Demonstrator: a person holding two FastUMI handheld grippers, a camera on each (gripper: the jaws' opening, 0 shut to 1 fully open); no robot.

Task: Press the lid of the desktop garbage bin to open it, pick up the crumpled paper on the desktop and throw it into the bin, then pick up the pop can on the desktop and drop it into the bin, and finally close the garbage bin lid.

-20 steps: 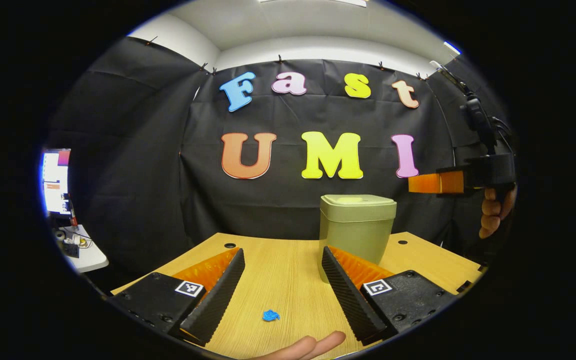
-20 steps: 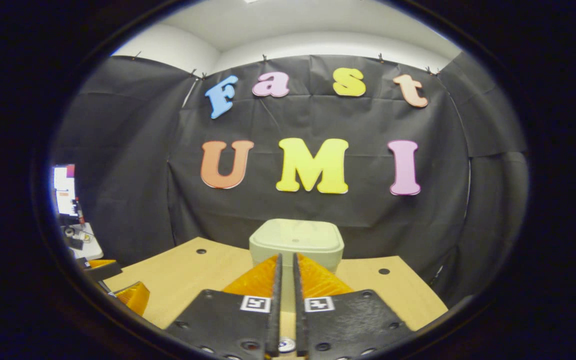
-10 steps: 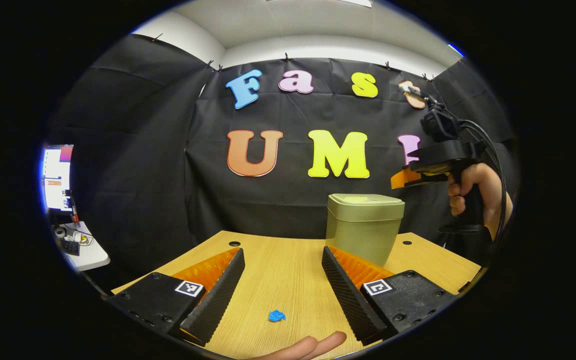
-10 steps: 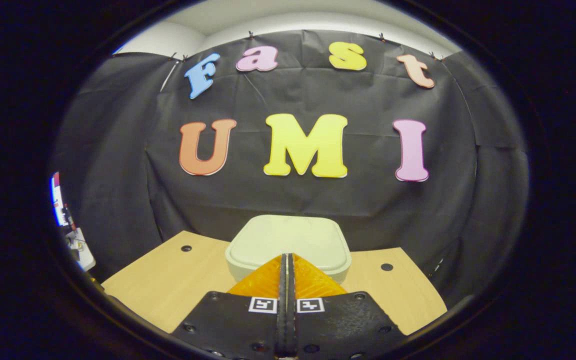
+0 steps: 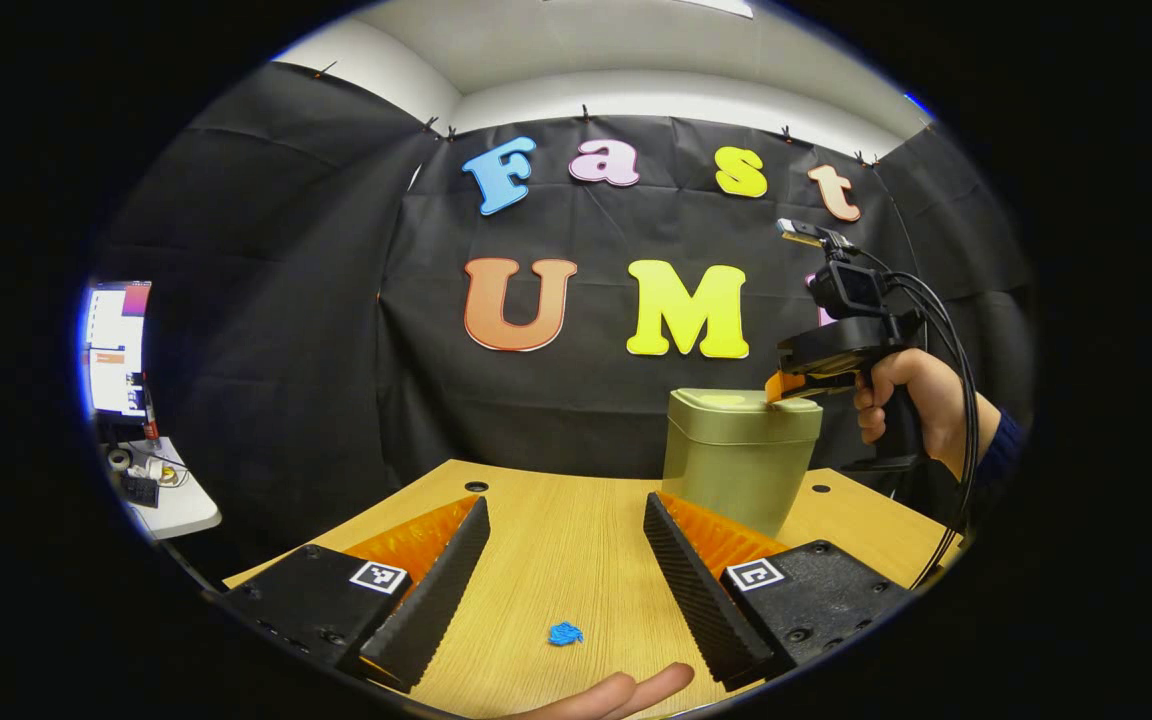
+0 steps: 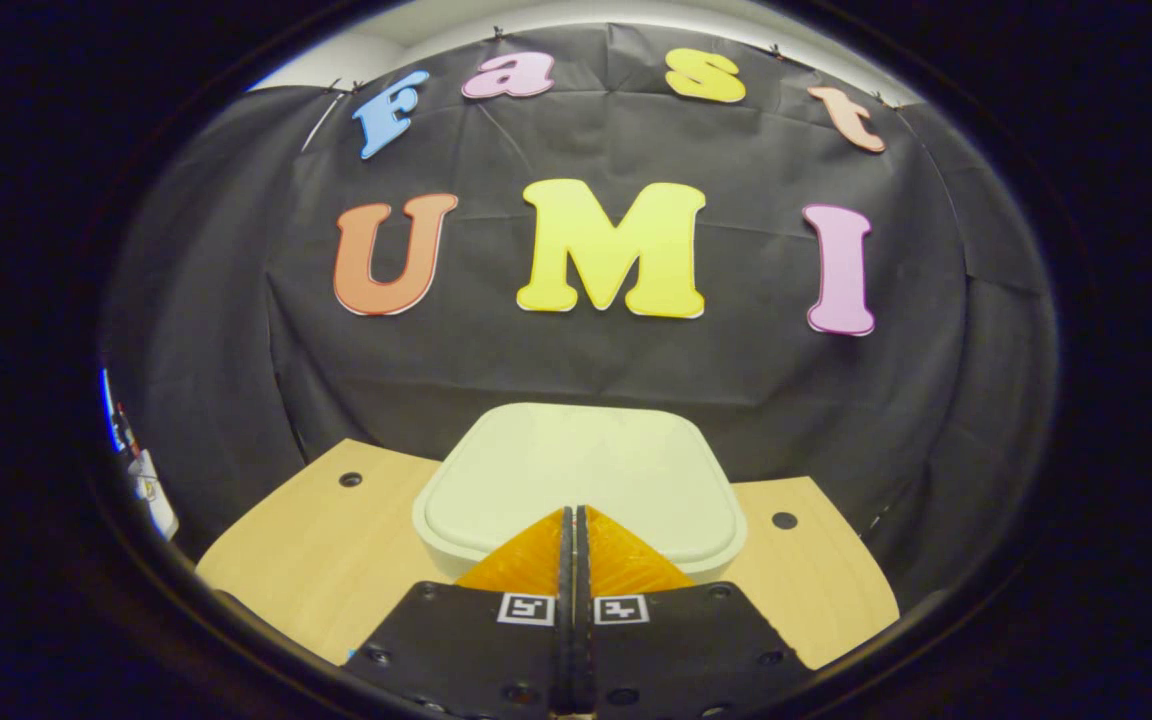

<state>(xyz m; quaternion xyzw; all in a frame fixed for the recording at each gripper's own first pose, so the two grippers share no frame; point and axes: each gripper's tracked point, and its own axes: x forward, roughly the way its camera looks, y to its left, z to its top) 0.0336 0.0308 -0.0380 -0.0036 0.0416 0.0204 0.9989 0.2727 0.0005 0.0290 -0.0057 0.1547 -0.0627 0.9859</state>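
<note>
1. Right gripper (image 6: 572, 512): fingers pressed together, nothing between them, tips over the near edge of the lid (image 6: 581, 480).
2. Same gripper in the left gripper view (image 5: 774, 392): held by a hand (image 5: 911, 395) with a dark sleeve, tips at the right edge of the lid (image 5: 736, 402); touching or just above, cannot tell.
3. Lid: flat on the bin, closed.
4. Bin (image 5: 741, 470): pale green, upright on the far right part of the desk (image 5: 556, 540), in front of the black cloth wall; seen from above in the right gripper view (image 6: 456, 545).
5. Left gripper (image 5: 566, 505): jaws wide apart, empty, low over the near part of the desk, well short of the bin.
6. Small blue scrap (image 5: 565, 633): on the desk between the two open fingers, near the front edge; crumpled paper or not, too small to tell.
7. Fingertips of another hand (image 5: 626, 692): at the bottom edge, just beside the scrap.
8. Round holes in the desktop (image 6: 350, 479): one on each side of the bin.
9. Lit screen (image 5: 116, 350): far left, above a small white table (image 5: 176, 510) with clutter.
10. Black cable (image 5: 956, 400): looping down from the right gripper past the hand.
</note>
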